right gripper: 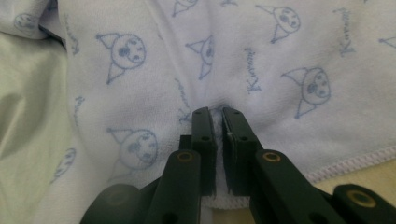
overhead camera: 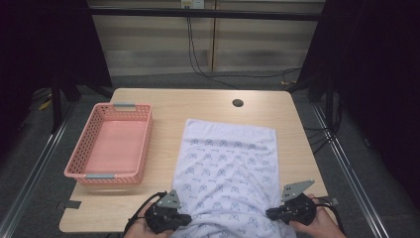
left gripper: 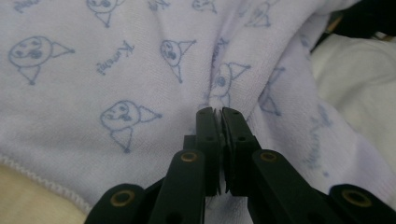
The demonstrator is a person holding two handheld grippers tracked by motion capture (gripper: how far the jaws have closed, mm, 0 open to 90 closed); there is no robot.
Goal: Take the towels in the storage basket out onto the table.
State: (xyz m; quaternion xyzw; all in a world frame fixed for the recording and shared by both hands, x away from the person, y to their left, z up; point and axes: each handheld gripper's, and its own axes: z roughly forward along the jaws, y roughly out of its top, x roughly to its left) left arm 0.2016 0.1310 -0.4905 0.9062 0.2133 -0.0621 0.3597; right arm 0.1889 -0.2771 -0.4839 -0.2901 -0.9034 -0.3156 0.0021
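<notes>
Both grippers are clamped on the towel. Left gripper: jaws pressed together on a pinched ridge of the towel, cloth bunched up between the pads, hemmed edge running off lower left over the table. Right gripper: jaws closed on a fold of the same cloth, a sliver of white fabric showing between the pads, stitched hem passing lower right. From the high view the left gripper sits at the towel's near left corner and the right gripper at the near right corner, each held in a hand at the bottom edge, grey three-cornered plates on top, cables trailing. Towel is white with a small blue cartoon-face print, spread flat on the middle of the wooden table, long side running away from the person, near edge rumpled between the grippers. Pink plastic basket stands on the table just left of the towel, apart from it. Round cable hole lies beyond the towel's far edge.
</notes>
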